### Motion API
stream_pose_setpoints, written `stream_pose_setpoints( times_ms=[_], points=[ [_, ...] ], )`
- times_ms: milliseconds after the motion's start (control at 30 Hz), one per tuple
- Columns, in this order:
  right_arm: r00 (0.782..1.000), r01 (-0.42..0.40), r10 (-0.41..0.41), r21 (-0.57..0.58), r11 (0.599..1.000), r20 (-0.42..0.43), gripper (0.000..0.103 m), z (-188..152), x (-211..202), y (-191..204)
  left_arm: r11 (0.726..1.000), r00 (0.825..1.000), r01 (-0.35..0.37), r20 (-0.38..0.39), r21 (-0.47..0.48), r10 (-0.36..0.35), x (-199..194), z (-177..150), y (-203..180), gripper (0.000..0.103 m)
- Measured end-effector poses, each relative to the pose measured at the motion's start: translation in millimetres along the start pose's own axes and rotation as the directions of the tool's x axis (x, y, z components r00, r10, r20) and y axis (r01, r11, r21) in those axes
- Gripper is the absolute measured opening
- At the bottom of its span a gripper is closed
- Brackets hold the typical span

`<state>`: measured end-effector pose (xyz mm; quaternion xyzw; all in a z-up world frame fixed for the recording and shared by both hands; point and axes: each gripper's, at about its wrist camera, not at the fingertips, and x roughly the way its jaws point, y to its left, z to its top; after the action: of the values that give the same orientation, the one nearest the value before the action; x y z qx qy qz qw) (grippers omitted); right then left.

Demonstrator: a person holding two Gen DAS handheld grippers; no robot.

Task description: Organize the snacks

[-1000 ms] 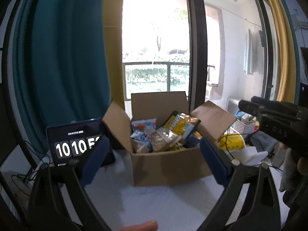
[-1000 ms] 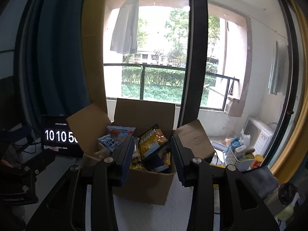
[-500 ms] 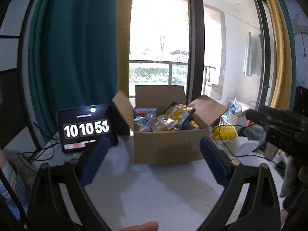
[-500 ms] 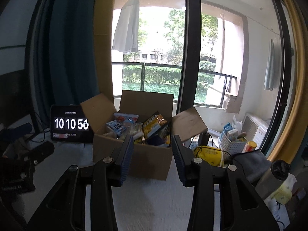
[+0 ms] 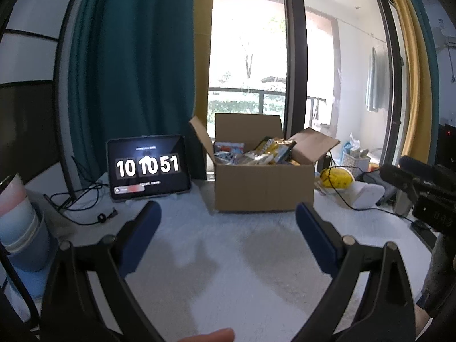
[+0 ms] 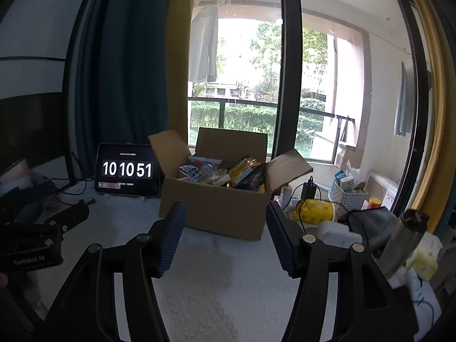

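Left wrist view shows my left gripper (image 5: 228, 222) spread wide with nothing between its blue pads (image 5: 142, 233). The cardboard box (image 5: 263, 188) sits straight ahead of it on the white table (image 5: 228, 256), well apart from the fingers. A bit of my finger (image 5: 211, 335) peeks in at the bottom edge.

From the right wrist view, my right gripper (image 6: 225, 236) is about half open and holds nothing. The box (image 6: 216, 205) sits just past its tips, a little to the left of the middle.

The box is brown, with all its flaps folded out. It is full of snack bags (image 6: 219, 172). I can see a yellow and gold bag (image 5: 273, 149) leaning up on the right side and a blue and white bag (image 5: 228, 149) on the left side. I cannot read the names on them.

A tablet (image 5: 148, 166) stands left of the box and shows 10 10 51. A yellow pack (image 6: 315, 211) and a white basket (image 6: 347, 196) lie to the right of the box.

A second ago both grippers were much closer to the box, and it filled more of each view. Now I have pulled both back, so more of the table shows. The right gripper has opened wider than before. The left one stays wide open. The snacks look the same in the box.
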<state>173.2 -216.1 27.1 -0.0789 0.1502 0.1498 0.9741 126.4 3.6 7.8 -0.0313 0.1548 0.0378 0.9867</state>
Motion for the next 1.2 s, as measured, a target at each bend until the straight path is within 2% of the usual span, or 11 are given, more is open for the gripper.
stream_pose_setpoints(
  times_ms=[267,467,1200],
  points=[
    [0.996,0.083,-0.082,0.051,0.995,-0.032,0.062,-33,-22,-11,0.999,0.998,-0.046,0.035,-0.014,0.047,-20,-12,21,0.096],
    [0.992,0.118,-0.116,0.067,0.991,-0.04,0.063,-38,-29,-18,0.998,0.998,-0.065,0.023,-0.025,0.066,-18,-12,26,0.096],
    [0.993,0.108,-0.103,0.085,0.991,-0.055,0.063,-41,-21,-21,0.999,0.999,-0.05,0.002,0.013,0.05,-10,-11,14,0.096]
  ],
)
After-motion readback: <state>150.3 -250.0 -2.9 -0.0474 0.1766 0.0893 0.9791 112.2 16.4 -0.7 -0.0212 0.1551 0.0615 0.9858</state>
